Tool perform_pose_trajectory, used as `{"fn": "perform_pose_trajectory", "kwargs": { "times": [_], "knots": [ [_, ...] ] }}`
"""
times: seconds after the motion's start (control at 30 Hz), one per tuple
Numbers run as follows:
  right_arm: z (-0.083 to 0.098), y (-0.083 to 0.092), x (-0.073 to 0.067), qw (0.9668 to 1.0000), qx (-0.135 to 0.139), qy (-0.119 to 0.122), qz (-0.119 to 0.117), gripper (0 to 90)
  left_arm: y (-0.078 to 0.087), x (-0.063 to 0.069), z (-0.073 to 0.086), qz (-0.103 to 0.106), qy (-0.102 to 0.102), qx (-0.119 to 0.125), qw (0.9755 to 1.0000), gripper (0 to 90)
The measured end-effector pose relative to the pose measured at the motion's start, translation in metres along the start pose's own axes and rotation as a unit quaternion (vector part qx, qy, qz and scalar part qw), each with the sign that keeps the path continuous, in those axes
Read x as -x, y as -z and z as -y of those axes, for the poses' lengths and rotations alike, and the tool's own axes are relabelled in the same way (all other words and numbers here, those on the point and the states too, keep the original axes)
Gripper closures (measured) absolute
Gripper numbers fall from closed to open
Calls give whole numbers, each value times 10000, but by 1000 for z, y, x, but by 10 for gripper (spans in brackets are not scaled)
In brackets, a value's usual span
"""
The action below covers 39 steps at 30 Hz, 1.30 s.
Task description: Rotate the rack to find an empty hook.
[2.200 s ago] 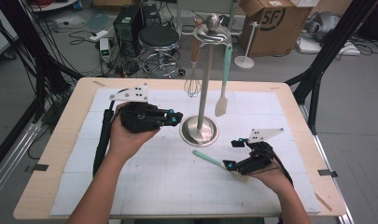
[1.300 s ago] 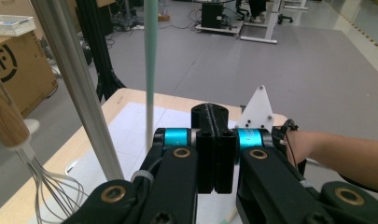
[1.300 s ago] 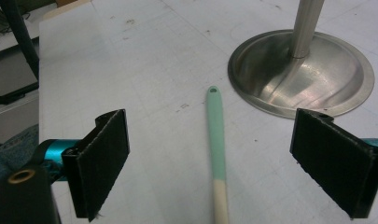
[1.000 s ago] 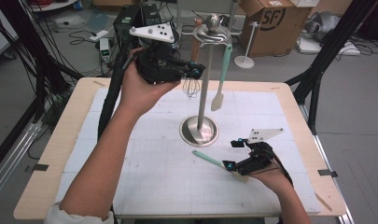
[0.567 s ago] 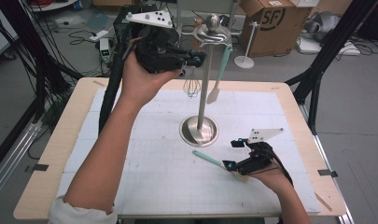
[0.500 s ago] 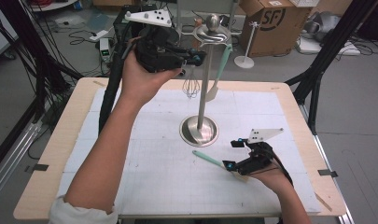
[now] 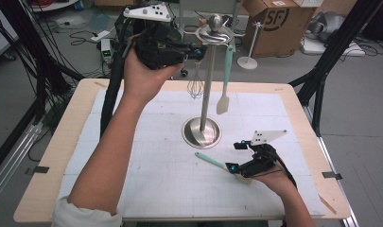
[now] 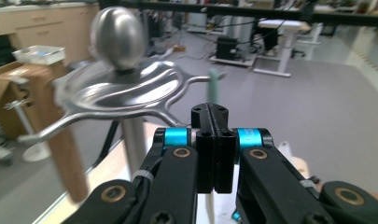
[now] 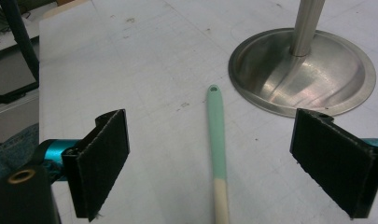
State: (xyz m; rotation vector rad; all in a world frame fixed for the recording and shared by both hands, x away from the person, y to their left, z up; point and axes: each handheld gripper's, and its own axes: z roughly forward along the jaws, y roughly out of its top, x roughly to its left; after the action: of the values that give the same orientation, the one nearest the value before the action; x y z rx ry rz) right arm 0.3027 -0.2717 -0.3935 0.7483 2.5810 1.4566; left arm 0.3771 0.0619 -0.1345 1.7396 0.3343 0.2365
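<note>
- Left gripper [image 7: 196,51], jaws pressed together on nothing, held high at the far left beside the top of the steel utensil stand [image 7: 207,85].
- The left gripper view shows the stand's ball knob [image 8: 118,37] and curved hook arms [image 8: 130,93], blurred.
- Mint-handled utensil [image 7: 212,161] lies flat on the counter [image 7: 146,189], near the stand's base [image 9: 317,79].
- Right gripper [image 7: 234,163], jaws spread wide, straddles its handle; the utensil's working end is cut off.

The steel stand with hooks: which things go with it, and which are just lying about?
In the job:
tall steel hook stand
mint-handled utensil on the mat
hanging mint spatula
hanging wire whisk

Lying about:
cardboard box
small white floor stand
</note>
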Motion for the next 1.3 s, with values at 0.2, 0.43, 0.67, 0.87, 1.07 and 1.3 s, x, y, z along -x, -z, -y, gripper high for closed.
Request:
{"fn": "perform_pose_trajectory", "kwargs": {
  "times": [0.2,0.43,0.67,0.87,1.07,1.3],
  "knots": [
    [0,0,0,10000,8,-20,-7,115,4,-8,0,-163,76,88,9998,897],
    [0,-1,0,10000,-29,-44,-15,115,9,-19,2,-397,246,183,9987,897],
    [1,-1,2,10000,-24,-50,-6,115,9,-24,3,-457,357,242,9980,897],
    [1,-3,2,10000,-51,-43,-32,115,10,-16,1,-337,271,263,9987,896],
    [1,-2,2,10000,-21,-4,-28,115,7,0,-4,-128,162,275,9994,896],
    [0,-3,0,10000,-15,7,-40,115,5,16,-9,139,57,355,9993,896]
  ]
}}
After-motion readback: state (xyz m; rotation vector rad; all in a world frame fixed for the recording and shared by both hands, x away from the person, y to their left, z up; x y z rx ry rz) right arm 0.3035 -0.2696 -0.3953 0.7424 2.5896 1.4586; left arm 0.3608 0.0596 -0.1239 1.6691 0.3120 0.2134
